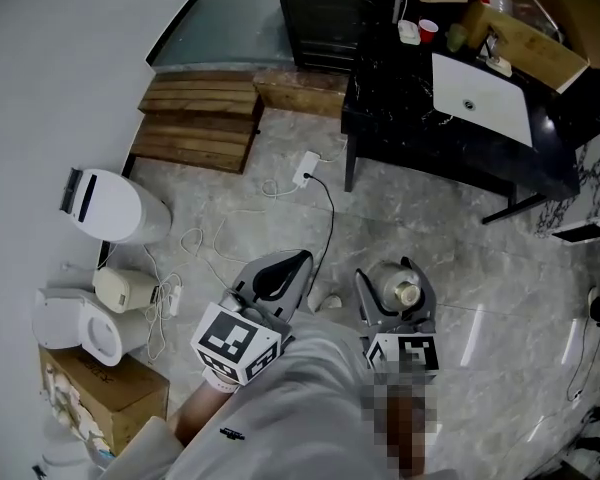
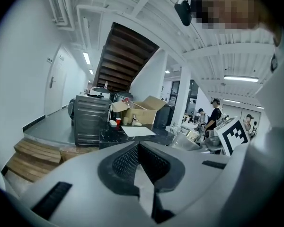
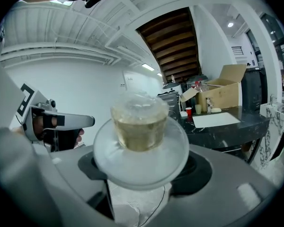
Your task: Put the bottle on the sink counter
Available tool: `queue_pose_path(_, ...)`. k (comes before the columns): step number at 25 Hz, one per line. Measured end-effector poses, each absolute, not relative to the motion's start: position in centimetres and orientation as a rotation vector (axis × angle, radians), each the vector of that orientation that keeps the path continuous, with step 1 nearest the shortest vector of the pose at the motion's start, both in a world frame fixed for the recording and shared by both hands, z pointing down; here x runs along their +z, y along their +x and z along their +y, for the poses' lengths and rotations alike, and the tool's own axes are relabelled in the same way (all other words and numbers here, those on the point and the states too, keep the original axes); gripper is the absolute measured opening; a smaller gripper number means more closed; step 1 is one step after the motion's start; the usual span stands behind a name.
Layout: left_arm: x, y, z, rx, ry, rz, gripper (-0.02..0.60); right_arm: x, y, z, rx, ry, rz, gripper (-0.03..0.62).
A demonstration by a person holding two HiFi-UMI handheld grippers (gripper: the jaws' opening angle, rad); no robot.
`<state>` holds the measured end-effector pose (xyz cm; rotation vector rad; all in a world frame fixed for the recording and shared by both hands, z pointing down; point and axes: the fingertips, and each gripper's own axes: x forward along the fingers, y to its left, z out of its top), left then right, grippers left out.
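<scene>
In the head view my right gripper (image 1: pixel 400 290) is shut on a clear bottle (image 1: pixel 408 293) of yellowish liquid, held over the grey floor with its cap facing up. The right gripper view shows the bottle (image 3: pixel 139 126) filling the space between the jaws of that gripper (image 3: pixel 141 167). My left gripper (image 1: pixel 280 274) sits beside it on the left, shut and holding nothing; its dark pads meet in the left gripper view (image 2: pixel 139 148). The black sink counter (image 1: pixel 400 118) with its white sink (image 1: pixel 480 98) stands well ahead, apart from both grippers.
A toilet (image 1: pixel 85 328), a white bin (image 1: pixel 110 206) and a cardboard box (image 1: pixel 105 393) line the left wall. Wooden steps (image 1: pixel 195 118) lie far left. A power strip (image 1: pixel 305 168) and cables (image 1: pixel 325 218) cross the floor. A red cup (image 1: pixel 428 28) and boxes (image 1: pixel 540 38) crowd the counter.
</scene>
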<state>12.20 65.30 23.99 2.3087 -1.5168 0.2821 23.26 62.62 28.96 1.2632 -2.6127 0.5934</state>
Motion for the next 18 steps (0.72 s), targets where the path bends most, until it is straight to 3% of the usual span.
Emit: queue_pose_path(18, 24.3, 8.4, 58.6, 0.263, 2.305, -1.499, 0.000, 29.1, 18.9, 56.4, 0.599, 1.279, -2.596, 0.347)
